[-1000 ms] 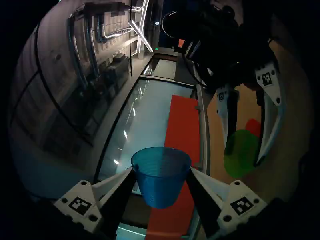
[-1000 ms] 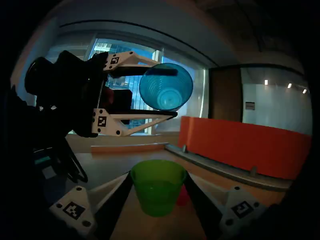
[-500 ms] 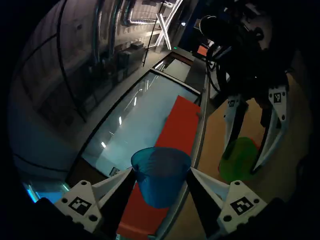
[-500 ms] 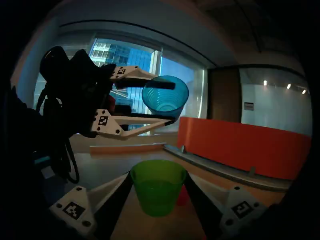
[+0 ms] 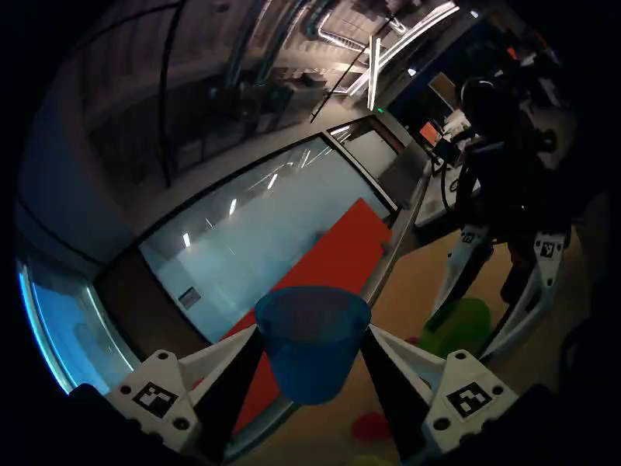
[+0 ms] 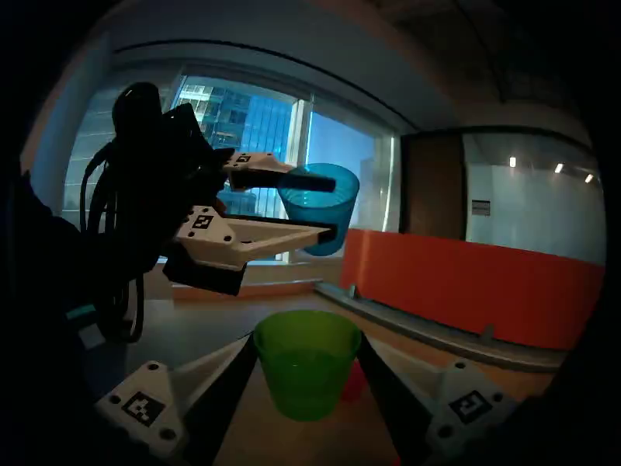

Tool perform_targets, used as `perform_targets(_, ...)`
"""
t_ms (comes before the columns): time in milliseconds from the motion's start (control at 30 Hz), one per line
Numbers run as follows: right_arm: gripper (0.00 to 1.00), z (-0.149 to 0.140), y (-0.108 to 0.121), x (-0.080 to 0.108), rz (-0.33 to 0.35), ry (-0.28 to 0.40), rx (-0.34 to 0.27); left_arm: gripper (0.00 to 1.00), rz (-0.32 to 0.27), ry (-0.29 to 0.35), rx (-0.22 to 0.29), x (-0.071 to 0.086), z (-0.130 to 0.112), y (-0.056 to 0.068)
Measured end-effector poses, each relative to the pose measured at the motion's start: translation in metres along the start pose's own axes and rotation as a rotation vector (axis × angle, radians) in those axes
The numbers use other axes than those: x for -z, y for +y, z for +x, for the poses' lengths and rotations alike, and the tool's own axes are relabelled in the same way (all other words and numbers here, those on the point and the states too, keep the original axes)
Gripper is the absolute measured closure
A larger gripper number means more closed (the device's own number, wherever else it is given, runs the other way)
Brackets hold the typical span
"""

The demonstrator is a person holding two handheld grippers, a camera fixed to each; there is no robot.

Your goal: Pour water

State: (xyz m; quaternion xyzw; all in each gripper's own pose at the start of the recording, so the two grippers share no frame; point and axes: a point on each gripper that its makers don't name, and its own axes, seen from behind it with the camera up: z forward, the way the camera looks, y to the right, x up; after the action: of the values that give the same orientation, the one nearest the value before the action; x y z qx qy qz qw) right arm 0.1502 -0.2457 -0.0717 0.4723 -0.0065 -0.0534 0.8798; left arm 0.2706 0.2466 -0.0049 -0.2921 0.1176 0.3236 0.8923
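The left gripper point(image 5: 313, 335) pinched the blue cup point(image 5: 313, 365), up above the green cup point(image 6: 307, 373), itself squeezed between the right gripper's point(image 6: 307, 343) fingers.

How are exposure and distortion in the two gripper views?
Left gripper view: dim, glare from the ceiling strip light, fisheye bends straight edges; blue cup sharp. Right gripper view: bright window backlights the left gripper, its body near silhouette; green cup clear.

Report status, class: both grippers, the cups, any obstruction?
Left gripper shut on blue cup, right gripper shut on green cup. Blue cup above green cup, near upright, no stream seen. Small red thing beside green cup.
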Motion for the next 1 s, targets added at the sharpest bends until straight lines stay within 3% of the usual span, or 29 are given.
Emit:
perform_targets(133, 0.08, 0.000, 0.000, 0.000, -0.001, 0.002, -0.003, 0.17, -0.007, 0.006, 0.119, -0.001, -0.001, -0.002)
perform_targets(367, 0.09, 0.001, 0.002, 0.002, -0.009, 0.000, 0.002, 0.17, -0.018, 0.012, 0.278, 0.000, -0.003, -0.013)
perform_targets(667, 0.09, 0.008, 0.000, 0.003, -0.005, 0.012, -0.007, 0.17, -0.055, 0.011, 0.535, -0.001, -0.012, -0.020)
perform_targets(867, 0.09, 0.009, 0.000, 0.003, -0.008, 0.008, 0.003, 0.17, -0.064, 0.013, 0.630, -0.001, -0.016, -0.022)
perform_targets(1000, 0.09, 0.011, 0.000, 0.003, -0.008, 0.008, 0.001, 0.17, -0.065, 0.009, 0.660, -0.001, -0.021, -0.023)
